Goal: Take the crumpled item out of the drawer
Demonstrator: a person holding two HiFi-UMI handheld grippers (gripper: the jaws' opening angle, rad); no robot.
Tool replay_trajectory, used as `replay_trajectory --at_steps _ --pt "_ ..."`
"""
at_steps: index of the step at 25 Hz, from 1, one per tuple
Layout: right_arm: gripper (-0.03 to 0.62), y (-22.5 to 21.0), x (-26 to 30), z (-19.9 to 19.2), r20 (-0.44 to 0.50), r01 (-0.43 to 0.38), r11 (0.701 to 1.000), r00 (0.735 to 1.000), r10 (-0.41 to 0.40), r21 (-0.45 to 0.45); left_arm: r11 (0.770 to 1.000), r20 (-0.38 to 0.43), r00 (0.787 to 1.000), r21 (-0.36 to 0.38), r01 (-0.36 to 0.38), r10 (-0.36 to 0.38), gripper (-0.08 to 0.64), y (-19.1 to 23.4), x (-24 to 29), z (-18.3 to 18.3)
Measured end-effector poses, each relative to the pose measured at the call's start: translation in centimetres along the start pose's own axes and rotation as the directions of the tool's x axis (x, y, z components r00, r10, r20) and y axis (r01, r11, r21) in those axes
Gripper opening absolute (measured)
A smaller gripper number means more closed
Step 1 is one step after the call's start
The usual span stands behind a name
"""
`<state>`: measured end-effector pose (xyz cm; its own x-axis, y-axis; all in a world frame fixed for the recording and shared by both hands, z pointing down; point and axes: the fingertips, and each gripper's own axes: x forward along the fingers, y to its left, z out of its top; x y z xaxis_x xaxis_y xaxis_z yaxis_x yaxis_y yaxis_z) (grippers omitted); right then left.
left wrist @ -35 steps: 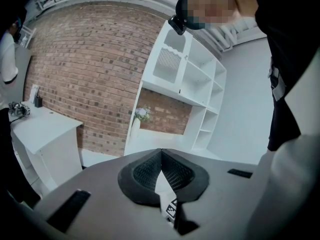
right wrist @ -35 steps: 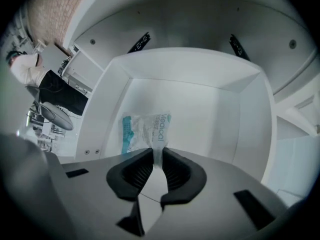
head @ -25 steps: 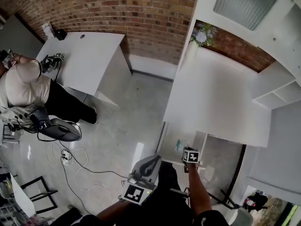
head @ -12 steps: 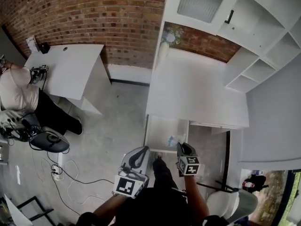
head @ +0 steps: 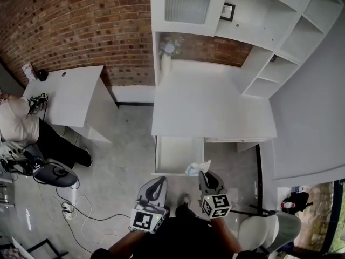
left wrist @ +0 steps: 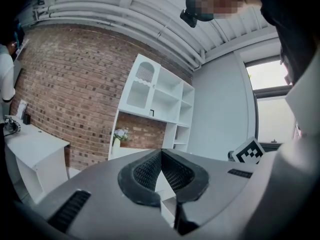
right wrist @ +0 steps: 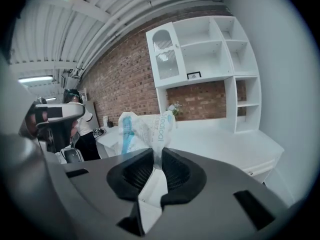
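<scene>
Over drawer's front right corner: wrapper (head: pixel 197 168) pinched tight in right gripper (head: pixel 204 175), held up, looks already out of drawer (head: pixel 175 154). Drawer pulled open so gripper can reach in. Drawer white, flat, boxy. Wrapper thin, crinkly, see-through plastic, blue print, bunched. Left gripper (head: pixel 159 181) squeezed together on nothing, near drawer's front edge.

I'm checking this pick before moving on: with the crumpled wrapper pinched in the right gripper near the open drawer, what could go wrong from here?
1. The right gripper pinches only a thin fold of the crumpled wrapper; most of it stands free beyond the jaws, so it could slip out.
2. The drawer stands open just ahead of the person, so a step forward might bump it.
</scene>
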<state>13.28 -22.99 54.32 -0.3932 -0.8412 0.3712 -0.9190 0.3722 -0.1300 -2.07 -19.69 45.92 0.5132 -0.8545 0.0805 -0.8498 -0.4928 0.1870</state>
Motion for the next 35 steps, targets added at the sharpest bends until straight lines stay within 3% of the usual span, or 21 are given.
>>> replay_trajectory --at_steps 8,17,35 --pt "0.071 -1.4 -3.6 3.0 0.098 -0.048 0.999 0.994 0.049 -0.009 0.999 0.020 0.999 -0.005 -0.042 0.042 0.023 -3.6 1.8 0.4" --pt "0.069 -2.0 -4.3 5.3 0.168 -0.068 0.997 0.983 0.072 -0.029 0.999 0.019 0.999 0.024 -0.033 0.033 0.023 -4.8 3.3 0.8" --pt "0.067 -0.6 -4.9 7.0 0.214 -0.091 0.995 0.972 0.099 -0.049 0.999 0.051 0.998 0.025 -0.029 0.028 0.023 -4.6 3.0 1.7"
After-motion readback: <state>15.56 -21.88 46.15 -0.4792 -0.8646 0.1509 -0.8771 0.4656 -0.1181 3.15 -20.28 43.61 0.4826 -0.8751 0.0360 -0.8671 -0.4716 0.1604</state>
